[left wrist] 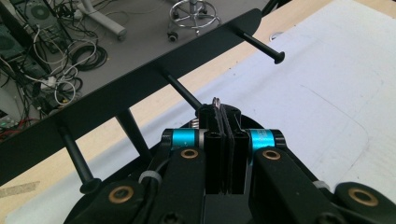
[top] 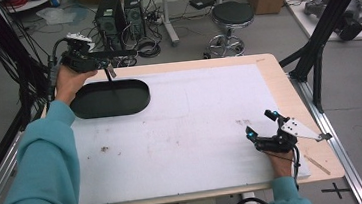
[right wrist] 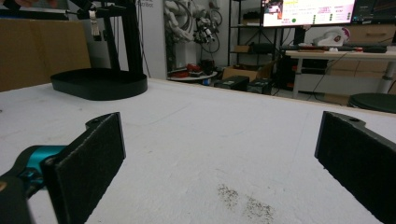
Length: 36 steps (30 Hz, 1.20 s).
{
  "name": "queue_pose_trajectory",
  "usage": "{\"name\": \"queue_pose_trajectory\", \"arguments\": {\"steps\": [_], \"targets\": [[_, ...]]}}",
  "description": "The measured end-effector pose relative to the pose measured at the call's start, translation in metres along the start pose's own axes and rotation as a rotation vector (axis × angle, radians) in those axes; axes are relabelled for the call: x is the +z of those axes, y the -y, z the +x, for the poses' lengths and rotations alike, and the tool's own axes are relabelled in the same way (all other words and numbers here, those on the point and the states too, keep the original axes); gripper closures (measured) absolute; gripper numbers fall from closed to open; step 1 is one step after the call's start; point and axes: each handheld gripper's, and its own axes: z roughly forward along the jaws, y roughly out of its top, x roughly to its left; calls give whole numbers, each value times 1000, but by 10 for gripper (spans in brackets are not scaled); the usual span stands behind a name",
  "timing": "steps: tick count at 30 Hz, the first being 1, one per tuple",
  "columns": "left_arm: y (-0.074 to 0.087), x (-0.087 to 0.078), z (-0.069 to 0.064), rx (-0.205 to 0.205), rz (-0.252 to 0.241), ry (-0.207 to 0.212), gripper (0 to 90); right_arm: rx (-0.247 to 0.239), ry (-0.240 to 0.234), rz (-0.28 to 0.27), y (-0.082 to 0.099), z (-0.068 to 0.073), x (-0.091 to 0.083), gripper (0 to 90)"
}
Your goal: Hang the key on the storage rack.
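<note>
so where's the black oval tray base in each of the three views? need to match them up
High view: the black oval tray sits at the table's far-left corner, below the left gripper.
Left gripper view: a dark curved edge by the gripper body at bottom left may be its rim; I cannot tell.
Right gripper view: upper left, far across the table.
Shared landmark: the white mat.

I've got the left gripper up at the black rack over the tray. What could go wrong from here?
1. The left gripper pinches something thin and metallic close to a rack peg; it could slip or snag.
2. The rack stands on a slim post in the oval tray; pushing its bar may tip it.
</note>
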Motion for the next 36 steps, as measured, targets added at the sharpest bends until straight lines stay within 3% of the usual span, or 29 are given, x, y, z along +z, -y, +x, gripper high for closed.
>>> {"name": "queue_pose_trajectory", "arguments": {"steps": [36], "targets": [[0,1,3,-10,-12,-18,882,1,1,2,0,0,0,8]]}}
